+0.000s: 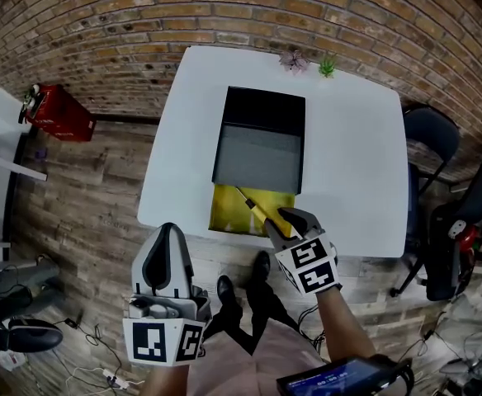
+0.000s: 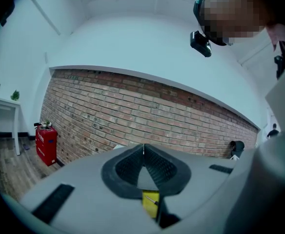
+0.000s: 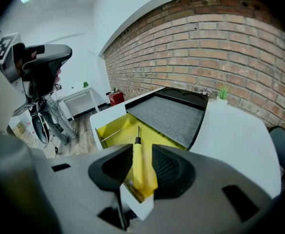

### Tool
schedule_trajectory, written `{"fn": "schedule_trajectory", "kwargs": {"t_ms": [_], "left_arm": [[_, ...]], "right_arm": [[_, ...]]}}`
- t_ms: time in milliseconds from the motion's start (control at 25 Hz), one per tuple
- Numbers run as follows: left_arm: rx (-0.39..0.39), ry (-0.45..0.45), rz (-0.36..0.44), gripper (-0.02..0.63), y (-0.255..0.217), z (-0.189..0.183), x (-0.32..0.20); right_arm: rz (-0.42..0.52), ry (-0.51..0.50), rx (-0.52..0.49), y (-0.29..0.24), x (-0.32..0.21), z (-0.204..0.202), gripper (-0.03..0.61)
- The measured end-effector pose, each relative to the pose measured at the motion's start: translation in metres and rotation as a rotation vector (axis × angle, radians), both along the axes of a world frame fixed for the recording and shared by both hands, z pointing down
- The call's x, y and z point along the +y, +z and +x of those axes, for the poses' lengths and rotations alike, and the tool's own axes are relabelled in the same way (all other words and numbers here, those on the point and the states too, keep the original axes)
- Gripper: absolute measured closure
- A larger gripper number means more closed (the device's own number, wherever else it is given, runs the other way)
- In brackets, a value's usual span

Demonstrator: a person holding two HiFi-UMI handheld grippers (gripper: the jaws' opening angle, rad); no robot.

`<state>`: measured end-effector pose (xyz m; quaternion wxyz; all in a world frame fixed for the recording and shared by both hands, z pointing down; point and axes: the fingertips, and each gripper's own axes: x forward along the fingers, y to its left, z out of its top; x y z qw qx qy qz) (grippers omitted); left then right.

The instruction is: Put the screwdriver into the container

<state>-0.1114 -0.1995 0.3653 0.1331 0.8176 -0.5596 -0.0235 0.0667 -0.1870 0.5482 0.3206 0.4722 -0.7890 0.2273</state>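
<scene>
Over the near end of the white surface [image 1: 352,130], the right claw [image 1: 289,219] hung above the yellow compartment [image 1: 227,213] of the long container [image 1: 257,157], whose middle section was grey and whose far section was black. Its jaws stood spread, and the screwdriver [image 1: 256,209] lay between them by its yellow handle, its thin shaft pointing out over the yellow compartment toward the grey part. In the right gripper view the handle [image 3: 142,172] filled most of the gap, yet the pads did not seem to press on it. The left claw [image 1: 167,231] was held off the near edge of the surface, above the wooden floor, its jaws pressed together with nothing between them [image 2: 143,150]. Two small plants [image 1: 295,59] stood at the far edge of the surface, near the brick wall [image 1: 224,11].
</scene>
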Motion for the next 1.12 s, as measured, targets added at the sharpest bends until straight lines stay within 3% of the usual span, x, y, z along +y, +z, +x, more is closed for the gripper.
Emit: {"fn": "schedule_trajectory", "kwargs": {"t_ms": [240, 560, 880, 1120], "left_arm": [[-0.006, 0.024, 0.049, 0.6, -0.022, 0.003, 0.011], [-0.008, 0.078, 0.206, 0.6, -0.083, 0.007, 0.02], [-0.069, 0.09, 0.34, 0.6, -0.149, 0.008, 0.031], [-0.111, 0.095, 0.368, 0.6, -0.164, 0.016, 0.033]], "right_arm": [[0.095, 0.053, -0.037, -0.042, 0.002, 0.005, 0.456], [0.35, 0.133, -0.152, -0.155, 0.003, 0.0, 0.488], [0.63, 0.203, -0.11, -0.262, 0.031, -0.011, 0.576], [0.722, 0.232, -0.064, -0.291, 0.047, -0.003, 0.577]]}}
